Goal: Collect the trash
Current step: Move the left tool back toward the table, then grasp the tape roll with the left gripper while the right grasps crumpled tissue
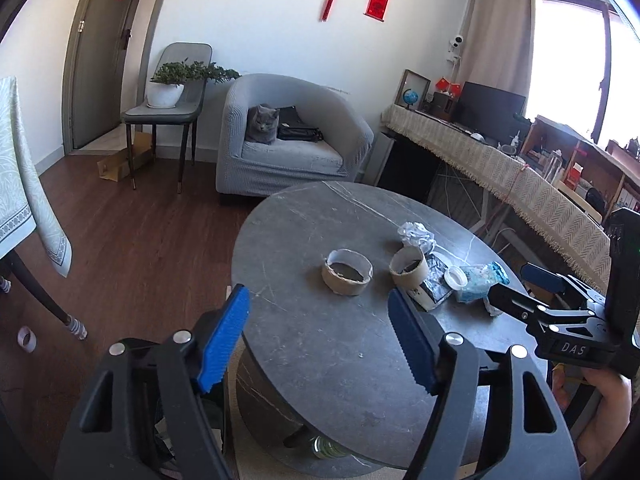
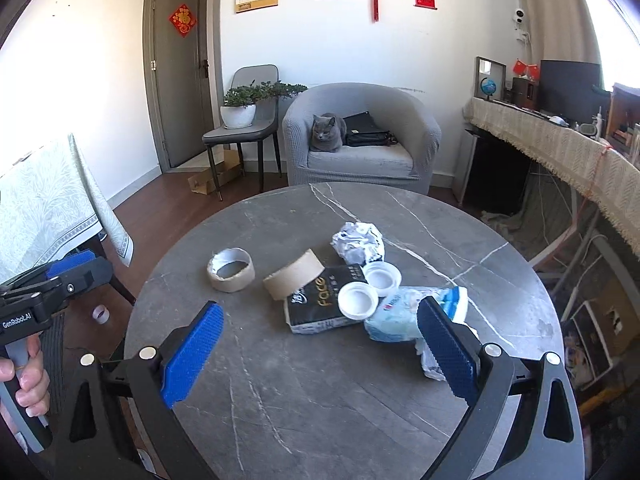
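Note:
On the round dark marble table (image 2: 280,408) lies a cluster of trash: a tape core (image 2: 231,269), a cardboard ring (image 2: 294,280) leaning on a black tissue pack (image 2: 324,308), two white lids (image 2: 358,302), crumpled paper (image 2: 358,242) and a blue-white wrapper (image 2: 400,316). My right gripper (image 2: 320,352) is open above the near side of the table, its right pad in front of the wrapper's near end. My left gripper (image 1: 318,340) is open at the table's left edge, short of the tape core (image 1: 347,276), with nothing between its pads. Each gripper also shows in the other's view, the right gripper (image 1: 514,282) and the left gripper (image 2: 96,268).
Behind the table a grey cat (image 2: 327,133) sits in a grey armchair (image 2: 424,136). A chair holding a potted plant (image 2: 240,114) stands left of it. A cloth-covered desk (image 2: 560,152) runs along the right, and a clothed table (image 2: 48,208) stands at the left. A small tape ring (image 2: 100,314) lies on the floor.

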### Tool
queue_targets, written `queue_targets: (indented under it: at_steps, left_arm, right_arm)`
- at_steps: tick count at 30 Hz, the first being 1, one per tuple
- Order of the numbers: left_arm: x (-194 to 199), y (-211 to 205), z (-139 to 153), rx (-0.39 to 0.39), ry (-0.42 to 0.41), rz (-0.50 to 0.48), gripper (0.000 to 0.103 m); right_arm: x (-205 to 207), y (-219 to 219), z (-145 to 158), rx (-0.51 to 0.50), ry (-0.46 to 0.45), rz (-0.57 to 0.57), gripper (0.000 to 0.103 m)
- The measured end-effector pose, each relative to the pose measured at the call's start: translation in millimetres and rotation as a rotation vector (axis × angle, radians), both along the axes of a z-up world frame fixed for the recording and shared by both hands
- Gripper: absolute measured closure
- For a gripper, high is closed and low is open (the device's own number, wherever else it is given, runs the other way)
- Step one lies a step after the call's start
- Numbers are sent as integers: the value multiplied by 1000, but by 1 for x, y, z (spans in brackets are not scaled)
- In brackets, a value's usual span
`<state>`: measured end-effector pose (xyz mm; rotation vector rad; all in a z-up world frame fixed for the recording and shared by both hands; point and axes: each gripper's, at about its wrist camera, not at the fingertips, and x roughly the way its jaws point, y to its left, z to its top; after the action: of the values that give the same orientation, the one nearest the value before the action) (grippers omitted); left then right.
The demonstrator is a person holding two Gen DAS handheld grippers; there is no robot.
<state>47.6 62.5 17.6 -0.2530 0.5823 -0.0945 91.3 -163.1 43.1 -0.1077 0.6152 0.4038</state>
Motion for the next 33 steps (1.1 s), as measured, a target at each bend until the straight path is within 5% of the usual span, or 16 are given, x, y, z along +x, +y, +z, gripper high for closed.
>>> queue_targets:
  at_steps: [7, 20, 33]
  left_arm:
    - [28, -27, -18, 22, 78, -50, 28]
    - [80, -60, -39, 213, 162, -72, 23]
    - [111, -61, -43, 186, 215, -74, 24]
  right_arm:
    - [5, -20, -10, -21, 29, -18, 5]
    - [18, -60, -33, -122, 88, 8, 5]
    - [34, -75, -50, -97, 157, 44, 5]
